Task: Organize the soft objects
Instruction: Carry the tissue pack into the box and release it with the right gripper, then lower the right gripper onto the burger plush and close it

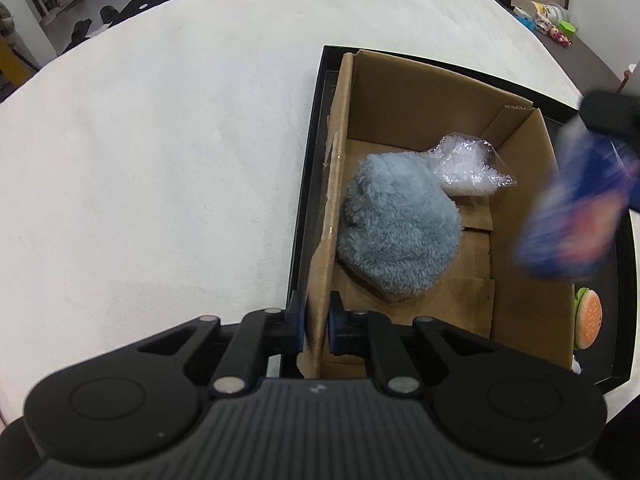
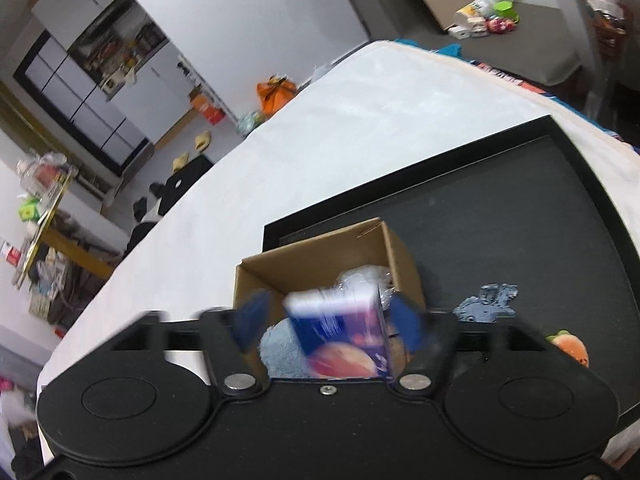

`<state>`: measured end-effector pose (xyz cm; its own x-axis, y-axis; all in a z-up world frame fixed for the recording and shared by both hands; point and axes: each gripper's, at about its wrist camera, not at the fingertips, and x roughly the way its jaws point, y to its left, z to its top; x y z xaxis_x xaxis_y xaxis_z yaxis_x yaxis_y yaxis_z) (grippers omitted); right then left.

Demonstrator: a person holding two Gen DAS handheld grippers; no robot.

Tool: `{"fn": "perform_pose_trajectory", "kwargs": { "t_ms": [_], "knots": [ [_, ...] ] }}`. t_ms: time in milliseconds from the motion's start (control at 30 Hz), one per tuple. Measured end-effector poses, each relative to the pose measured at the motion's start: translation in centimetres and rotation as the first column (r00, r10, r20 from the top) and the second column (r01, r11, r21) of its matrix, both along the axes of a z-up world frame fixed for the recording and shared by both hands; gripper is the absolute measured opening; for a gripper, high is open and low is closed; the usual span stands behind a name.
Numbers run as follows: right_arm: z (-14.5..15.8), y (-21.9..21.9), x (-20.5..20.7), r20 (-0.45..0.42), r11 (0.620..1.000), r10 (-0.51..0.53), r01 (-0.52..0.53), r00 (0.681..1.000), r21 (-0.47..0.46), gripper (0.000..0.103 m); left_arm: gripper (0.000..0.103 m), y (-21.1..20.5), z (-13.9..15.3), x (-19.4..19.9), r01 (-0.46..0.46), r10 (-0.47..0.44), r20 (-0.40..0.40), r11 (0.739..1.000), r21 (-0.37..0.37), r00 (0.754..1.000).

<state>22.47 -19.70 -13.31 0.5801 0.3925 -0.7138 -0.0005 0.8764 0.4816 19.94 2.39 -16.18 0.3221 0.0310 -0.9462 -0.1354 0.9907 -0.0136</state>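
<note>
Blue packet [image 2: 340, 336], all blurry, sits between the right gripper [image 2: 328, 324] jaws, which are spread and clear of it, right over the cardboard box [image 1: 520, 280]. Inside: fluffy grey-blue plush [image 1: 396, 232], crinkly clear bag [image 1: 464, 164]. Left gripper [image 1: 314, 326] is clamped on the box's left wall. Box stands on a black tray [image 2: 500, 216].

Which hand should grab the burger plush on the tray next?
Right. The left gripper is shut on the cardboard box wall, steadying it. The right gripper has open jaws, and the burger plush lies beside it.
</note>
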Motion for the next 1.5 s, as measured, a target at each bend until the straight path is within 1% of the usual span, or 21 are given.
{"fn": "perform_pose_trajectory", "kwargs": {
  "t_ms": [33, 200, 333, 667, 900, 1033, 1100, 1133, 1200, 1267, 1433, 1500],
  "knots": [
    [0.0, -0.1, 0.0, -0.001, 1.000, -0.005, 0.005, 1.000, -0.005, 0.084, 0.010, 0.1, 0.0, 0.0, -0.004, 0.004, -0.001, 1.000, -0.004, 1.000],
    [0.3, -1.3, -0.3, -0.003, 0.999, -0.029, 0.029, 1.000, -0.016, 0.084, 0.010, 0.1, 0.0, 0.0, -0.001, 0.001, 0.003, 1.000, -0.008, 1.000],
    [0.0, -3.4, -1.0, -0.022, 0.997, -0.069, 0.069, 0.997, -0.018, 0.084, 0.010, 0.1, 0.0, 0.0, 0.002, -0.002, 0.000, 1.000, -0.004, 1.000],
    [-1.7, -7.2, -2.3, -0.087, 0.988, -0.152, 0.148, 0.984, -0.049, 0.084, 0.011, -0.3, 0.0, 0.0, 0.014, -0.014, 0.001, 1.000, 0.007, 1.000],
    [-2.9, -8.6, -2.4, -0.136, 0.985, -0.170, 0.167, 0.976, -0.039, 0.084, 0.014, -1.0, 0.3, 0.0, 0.029, -0.029, 0.006, 0.999, 0.036, 1.000],
    [-3.8, -9.1, -2.4, -0.170, 0.983, -0.181, 0.175, 0.969, -0.050, 0.084, 0.014, -1.4, 0.4, 0.0, 0.038, -0.038, -0.001, 0.998, 0.050, 0.999],
    [-4.2, -9.3, -2.2, -0.196, 0.982, -0.187, 0.177, 0.962, -0.071, 0.082, 0.017, -1.5, 0.4, 0.1, 0.037, -0.037, -0.006, 0.998, 0.056, 0.999],
    [-4.5, -9.3, -2.2, -0.213, 0.981, -0.189, 0.174, 0.959, -0.088, 0.081, 0.020, -1.5, 0.4, 0.1, 0.037, -0.036, -0.006, 0.998, 0.058, 0.999],
    [-5.3, -9.4, -2.0, -0.248, 0.977, -0.198, 0.171, 0.948, -0.128, 0.078, 0.028, -1.7, 0.6, 0.1, 0.038, -0.037, -0.006, 0.998, 0.057, 0.999],
    [-6.1, -9.7, -2.0, -0.273, 0.973, -0.216, 0.183, 0.937, -0.145, 0.076, 0.040, -1.8, 0.7, 0.1, 0.037, -0.037, -0.003, 0.998, 0.060, 0.999],
    [-8.0, -10.6, -2.0, -0.341, 0.967, -0.250, 0.215, 0.906, -0.136, 0.071, 0.047, -2.5, 1.0, 0.1, 0.047, -0.049, 0.010, 0.995, 0.090, 0.999],
    [-8.5, -10.8, -2.0, -0.358, 0.965, -0.256, 0.217, 0.898, -0.146, 0.070, 0.049, -2.7, 1.1, 0.1, 0.044, -0.046, 0.009, 0.995, 0.094, 0.999]
  ]
}}
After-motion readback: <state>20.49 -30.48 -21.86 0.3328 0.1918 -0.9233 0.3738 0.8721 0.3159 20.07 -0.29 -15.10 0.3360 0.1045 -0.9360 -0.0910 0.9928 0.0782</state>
